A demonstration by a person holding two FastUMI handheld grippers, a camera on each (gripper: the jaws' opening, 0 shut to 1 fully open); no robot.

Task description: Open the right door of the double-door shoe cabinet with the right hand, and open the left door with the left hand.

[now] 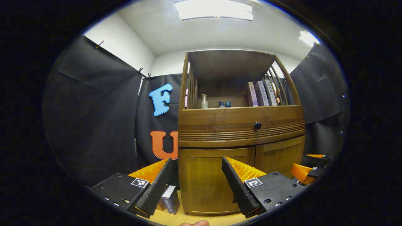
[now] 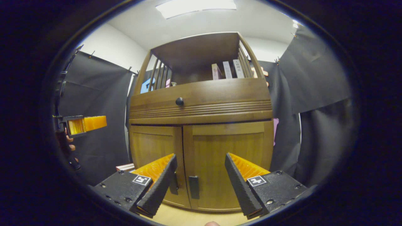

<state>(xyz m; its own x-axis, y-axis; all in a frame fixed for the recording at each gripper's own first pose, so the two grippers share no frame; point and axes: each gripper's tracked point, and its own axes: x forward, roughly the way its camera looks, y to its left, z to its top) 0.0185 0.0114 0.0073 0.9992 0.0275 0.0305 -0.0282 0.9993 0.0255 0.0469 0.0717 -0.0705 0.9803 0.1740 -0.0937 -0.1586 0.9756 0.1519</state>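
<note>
Right gripper point(image 2: 196, 185) jaws spread wide, facing both closed doors' dark handles point(image 2: 193, 187); left gripper point(image 1: 194, 185) likewise agape, fronting left door point(image 1: 213, 182), handles hidden.

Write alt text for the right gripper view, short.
The right claw, open, faces the wooden shoe cabinet's two closed doors, the right door's dark handle showing between its fingers. The left claw hangs at the far left.
</note>
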